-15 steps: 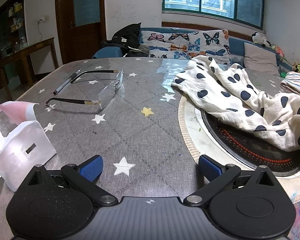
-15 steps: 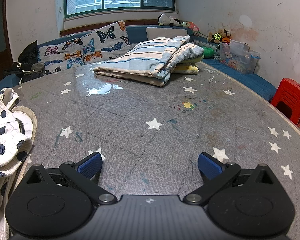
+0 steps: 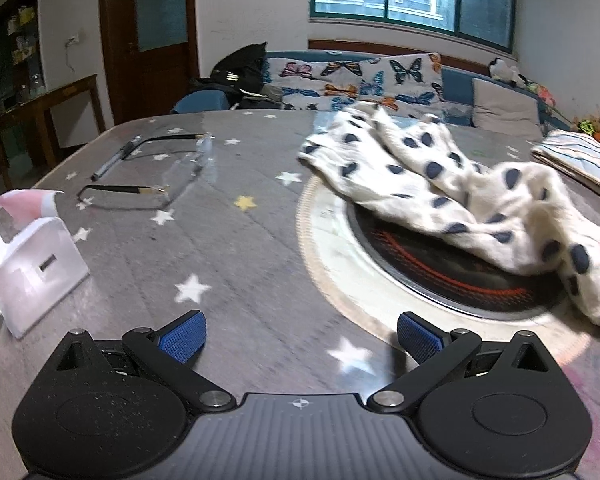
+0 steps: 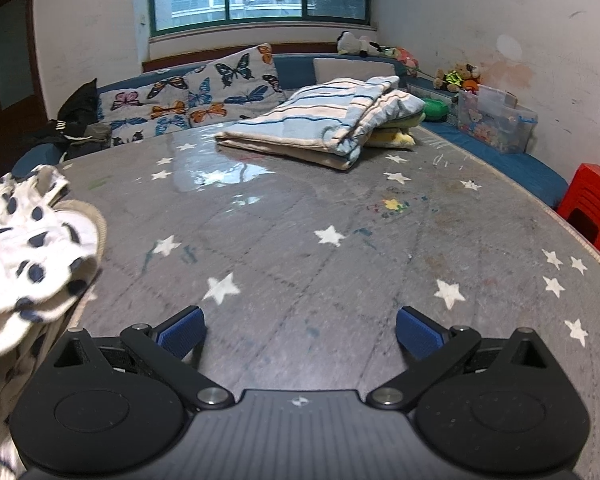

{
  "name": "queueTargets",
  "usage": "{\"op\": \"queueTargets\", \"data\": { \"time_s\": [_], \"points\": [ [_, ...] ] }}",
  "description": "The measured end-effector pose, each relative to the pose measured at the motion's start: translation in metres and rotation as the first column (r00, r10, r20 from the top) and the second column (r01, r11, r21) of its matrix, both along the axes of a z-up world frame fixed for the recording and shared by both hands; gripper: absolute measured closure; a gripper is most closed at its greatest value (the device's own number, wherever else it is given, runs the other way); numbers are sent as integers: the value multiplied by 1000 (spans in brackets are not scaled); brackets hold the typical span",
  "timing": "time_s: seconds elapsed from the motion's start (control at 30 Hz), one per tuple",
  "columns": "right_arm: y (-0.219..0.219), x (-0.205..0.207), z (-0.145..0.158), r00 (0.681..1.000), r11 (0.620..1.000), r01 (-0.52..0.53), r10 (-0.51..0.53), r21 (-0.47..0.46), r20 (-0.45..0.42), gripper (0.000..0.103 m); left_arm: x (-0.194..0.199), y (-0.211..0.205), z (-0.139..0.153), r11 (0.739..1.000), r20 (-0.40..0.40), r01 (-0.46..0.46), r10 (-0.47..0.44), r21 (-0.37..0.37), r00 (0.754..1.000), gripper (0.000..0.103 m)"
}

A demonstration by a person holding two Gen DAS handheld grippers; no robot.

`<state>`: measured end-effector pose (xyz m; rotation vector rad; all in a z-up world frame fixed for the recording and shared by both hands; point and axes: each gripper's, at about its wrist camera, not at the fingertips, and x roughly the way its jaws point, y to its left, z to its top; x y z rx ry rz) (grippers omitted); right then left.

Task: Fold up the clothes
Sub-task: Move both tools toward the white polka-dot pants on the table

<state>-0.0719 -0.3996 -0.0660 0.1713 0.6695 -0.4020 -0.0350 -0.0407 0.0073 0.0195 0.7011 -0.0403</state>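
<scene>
on the counter (image 3: 240, 248) | polka-dot garment (image 3: 452, 184) crumpled across the round inset plate (image 3: 332, 240) | left gripper (image 3: 300, 334) and right gripper (image 4: 300, 330) released, empty | risk: snagging a single layer, dragging cloth into glasses (image 3: 160, 184) or pen (image 3: 114, 158)

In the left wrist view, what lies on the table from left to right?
White box → pen → glasses → spotted garment → folded striped cloth.
</scene>
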Motion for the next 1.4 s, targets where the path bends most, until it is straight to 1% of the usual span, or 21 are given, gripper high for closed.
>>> {"op": "queueTargets", "data": {
  "time_s": [0.2, 0.43, 0.5, 0.6, 0.9, 1.23, 1.4],
  "points": [
    [15, -22, 7, 998, 999, -35, 35, 10, 50, 0, -15, -19, 7, 1000, -6, 30, -30, -6, 1000, 0],
    [47, -51, 22, 985, 988, -117, 128, -96, 115, 0, -32, -36, 14, 998, -2, 68, -68, -4, 998, 0],
    [55, -60, 28, 980, 985, -133, 147, -111, 132, 0, -35, -40, 15, 997, -5, 73, -73, -3, 997, 0],
    [63, -71, 34, 972, 981, -160, 176, -110, 156, 0, -39, -42, 17, 997, -8, 79, -79, -5, 997, 0],
    [81, -95, 43, 959, 975, -205, 217, -82, 182, 0, -52, -49, 20, 995, -5, 103, -103, -12, 995, 0],
    [94, -103, 42, 947, 960, -268, 277, -79, 163, 0, -60, -55, 18, 995, -28, 104, -104, -8, 994, 0],
    [99, -105, 41, 945, 956, -281, 291, -81, 149, 0, -62, -57, 18, 995, -36, 100, -100, -5, 994, 0]
  ]
}}
